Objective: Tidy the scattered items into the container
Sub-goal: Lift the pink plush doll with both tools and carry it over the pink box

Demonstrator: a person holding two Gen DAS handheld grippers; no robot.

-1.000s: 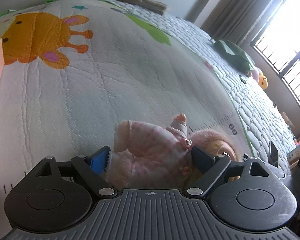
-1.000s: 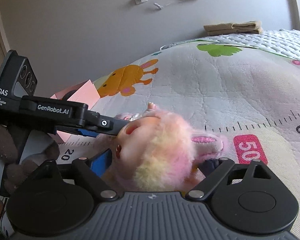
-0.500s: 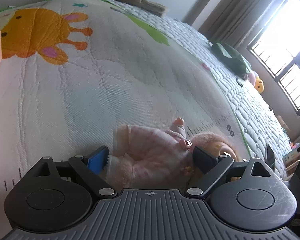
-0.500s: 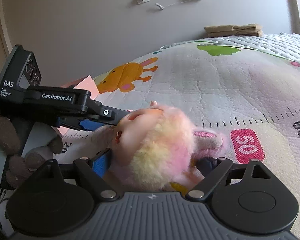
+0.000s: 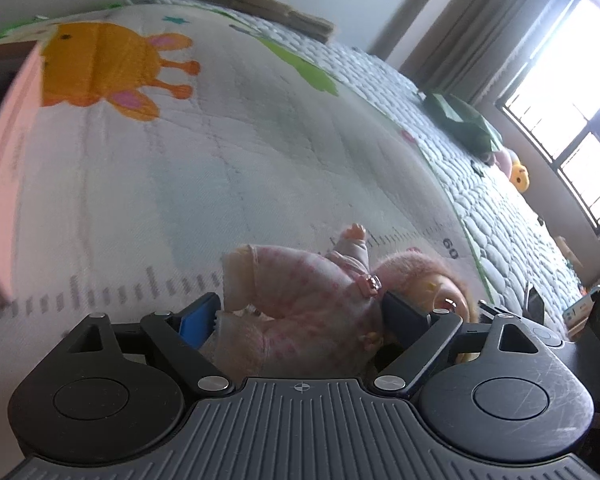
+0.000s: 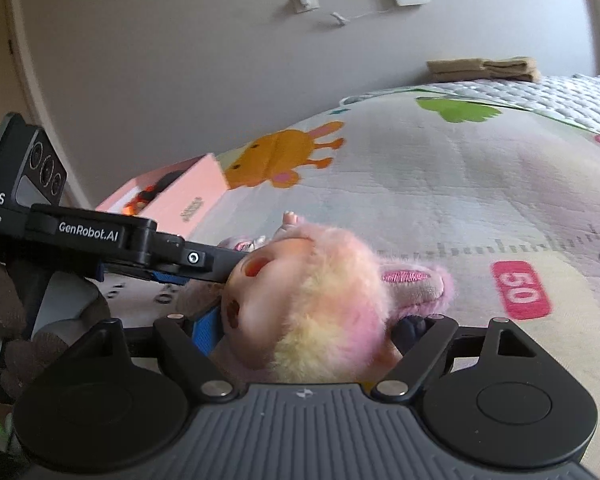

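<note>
Two grippers apparently clamp doll

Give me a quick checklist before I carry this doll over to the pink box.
1. Left gripper grip: jaws closing, doll body between them: ok.
2. Right gripper grip: jaws closing, doll's head between them: ok.
3. Pink box in view, top open: ok.
4. Room in the box: cannot tell; dark and orange things already inside.
5. Mat between doll and box bare: ok.
6. Doll clear of the mat: cannot tell.
</note>
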